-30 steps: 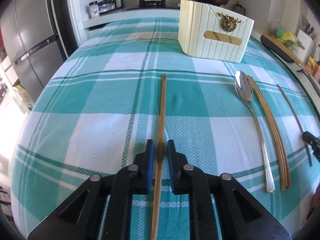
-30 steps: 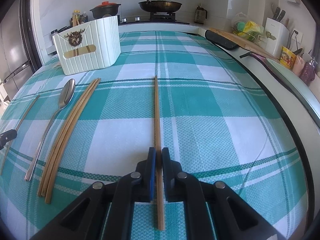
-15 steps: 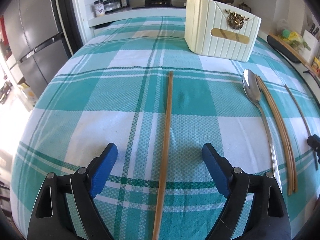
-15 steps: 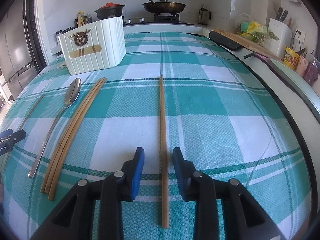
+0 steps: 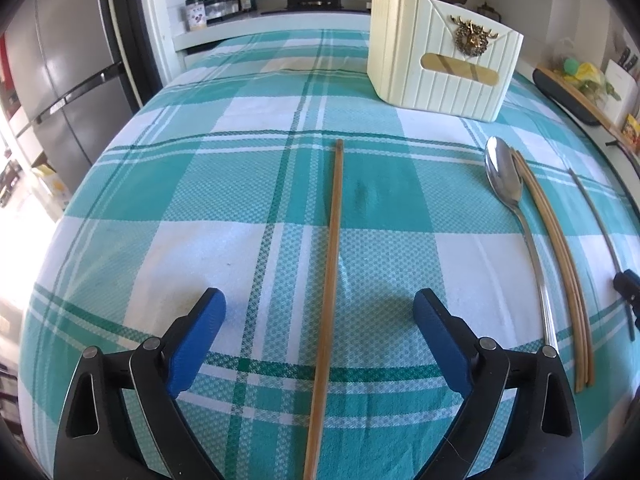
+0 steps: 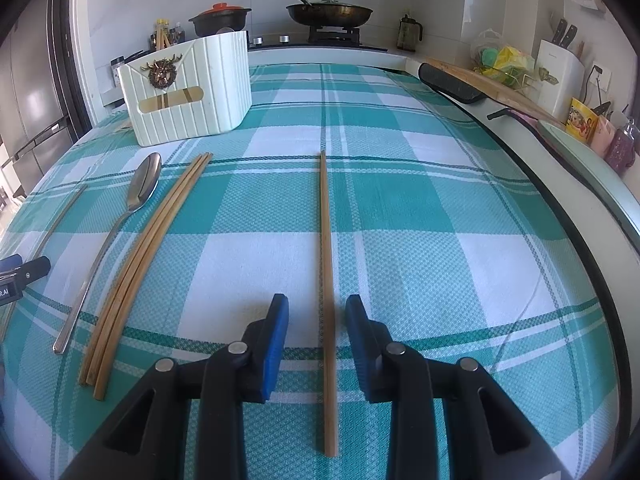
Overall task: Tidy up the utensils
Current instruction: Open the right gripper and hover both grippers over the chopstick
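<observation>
Your left gripper (image 5: 320,312) was opening wide over a chopstick (image 5: 332,264) lying free on the checked cloth (image 5: 200,200); your right gripper (image 6: 317,320) stood narrowly apart around another chopstick (image 6: 325,240), not touching it. Both looked light, stiff, smooth and likely to roll, so grip near the thick end.

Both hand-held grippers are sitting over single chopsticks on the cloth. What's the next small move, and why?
Probably close the right hand-held gripper on the chopstick lying loose between its pads, then lift it toward the cream holder. The left hand-held gripper is opening around its own chopstick, so neither stick is held.
</observation>
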`<state>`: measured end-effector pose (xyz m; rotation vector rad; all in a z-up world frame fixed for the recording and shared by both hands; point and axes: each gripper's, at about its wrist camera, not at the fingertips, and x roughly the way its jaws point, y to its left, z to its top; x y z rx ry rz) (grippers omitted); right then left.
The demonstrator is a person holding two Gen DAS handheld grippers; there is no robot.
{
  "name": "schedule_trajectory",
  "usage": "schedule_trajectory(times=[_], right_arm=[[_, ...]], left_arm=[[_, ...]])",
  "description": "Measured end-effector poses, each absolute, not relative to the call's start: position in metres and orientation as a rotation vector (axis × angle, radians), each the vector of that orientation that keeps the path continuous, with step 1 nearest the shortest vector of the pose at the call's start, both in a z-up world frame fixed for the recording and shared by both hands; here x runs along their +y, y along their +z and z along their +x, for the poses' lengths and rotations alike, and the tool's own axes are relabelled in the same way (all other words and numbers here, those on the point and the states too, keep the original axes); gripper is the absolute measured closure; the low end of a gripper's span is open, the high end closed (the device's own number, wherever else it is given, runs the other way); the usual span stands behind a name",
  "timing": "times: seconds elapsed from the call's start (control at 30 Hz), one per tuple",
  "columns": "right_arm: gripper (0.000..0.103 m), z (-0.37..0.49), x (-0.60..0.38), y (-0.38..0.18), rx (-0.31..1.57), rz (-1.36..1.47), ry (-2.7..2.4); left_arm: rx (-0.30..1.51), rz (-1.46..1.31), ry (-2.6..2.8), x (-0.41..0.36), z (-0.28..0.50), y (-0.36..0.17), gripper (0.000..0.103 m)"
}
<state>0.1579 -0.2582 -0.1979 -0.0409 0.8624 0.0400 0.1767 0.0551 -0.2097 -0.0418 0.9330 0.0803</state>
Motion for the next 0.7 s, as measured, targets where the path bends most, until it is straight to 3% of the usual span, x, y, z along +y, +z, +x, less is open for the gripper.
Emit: schedule_trajectory(times=[0.7], right_arm=[[0.069, 0.1581, -0.2591, -0.199, 0.863, -0.033, 0.055]], left_arm=[[0.938, -0.046, 0.07, 0.0559, 0.1764, -0.2106, 0.005]])
